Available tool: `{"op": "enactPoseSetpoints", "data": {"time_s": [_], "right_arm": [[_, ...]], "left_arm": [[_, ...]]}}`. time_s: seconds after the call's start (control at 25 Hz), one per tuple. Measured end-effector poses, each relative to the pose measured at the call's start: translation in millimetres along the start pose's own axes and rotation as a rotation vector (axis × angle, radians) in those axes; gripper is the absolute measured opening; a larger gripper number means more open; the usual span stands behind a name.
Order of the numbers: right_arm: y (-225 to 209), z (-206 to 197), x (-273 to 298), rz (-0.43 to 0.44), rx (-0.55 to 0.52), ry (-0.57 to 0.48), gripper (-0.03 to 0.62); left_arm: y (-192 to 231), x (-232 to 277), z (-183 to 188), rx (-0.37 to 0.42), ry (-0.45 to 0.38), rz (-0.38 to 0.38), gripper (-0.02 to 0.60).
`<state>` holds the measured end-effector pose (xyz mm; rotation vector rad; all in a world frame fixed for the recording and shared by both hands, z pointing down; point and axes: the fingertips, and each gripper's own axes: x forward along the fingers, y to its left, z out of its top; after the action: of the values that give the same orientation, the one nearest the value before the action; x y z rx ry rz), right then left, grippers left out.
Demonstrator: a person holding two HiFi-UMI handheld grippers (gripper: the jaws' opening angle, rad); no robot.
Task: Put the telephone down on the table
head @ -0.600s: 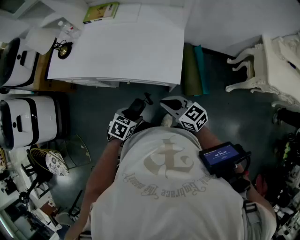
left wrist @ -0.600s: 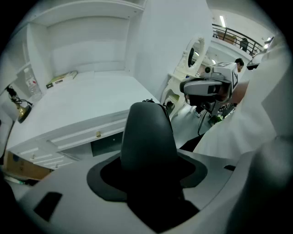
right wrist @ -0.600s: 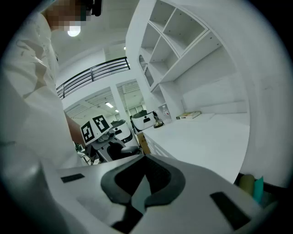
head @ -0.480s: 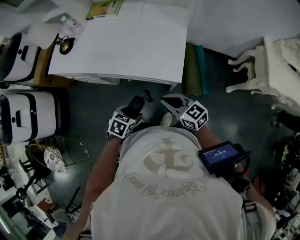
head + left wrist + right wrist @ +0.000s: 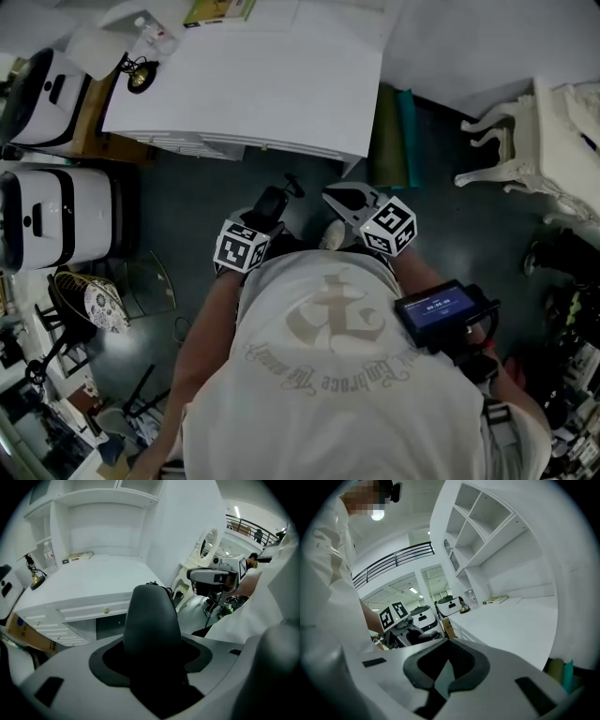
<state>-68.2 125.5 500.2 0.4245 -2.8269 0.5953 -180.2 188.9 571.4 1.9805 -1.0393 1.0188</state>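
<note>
**Telephone held short of the table: an early release is the main hazard**

At the table's (image 5: 262,94) far left corner a small brass ornament (image 5: 141,77) is seen, and a green book (image 5: 217,11) lies along the back edge. The wide middle of the top is bare, so clutter is judged a minor risk unless the telephone is set down far to the left.

The left gripper (image 5: 265,214) is clamped on the telephone (image 5: 151,616), a dark rounded handset that stands up between the jaws. It is held over the dark floor (image 5: 187,206), near the table's front edge but not yet above the top. If the jaws are opened here, the telephone is likely to be dropped to the floor. If it is carried forward too low, the drawer fronts (image 5: 101,613) could be struck. A thin dark piece is seen at the handset's tip; whether it is a cord cannot be told, but it could be caught on the edge.

The right gripper (image 5: 349,200) is held just beside the left, its jaws brought together on nothing. A knock between the two grippers could be caused by a careless swing.
</note>
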Motion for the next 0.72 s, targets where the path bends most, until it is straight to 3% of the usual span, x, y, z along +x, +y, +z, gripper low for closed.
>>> {"op": "enactPoseSetpoints", "data": {"time_s": [0.44, 0.72], "right_arm": [[-1.9, -0.6, -1.6, -0.007, 0.026, -0.018, 0.015], [-13.9, -0.1, -6.4, -0.038, 0.044, -0.021, 0.015]], "left_arm": [[8.0, -2.6, 0.4, -0.021, 0.016, 0.028, 0.279], [16.4, 0.8, 19.6, -0.009, 0.021, 0.043, 0.279]]}}
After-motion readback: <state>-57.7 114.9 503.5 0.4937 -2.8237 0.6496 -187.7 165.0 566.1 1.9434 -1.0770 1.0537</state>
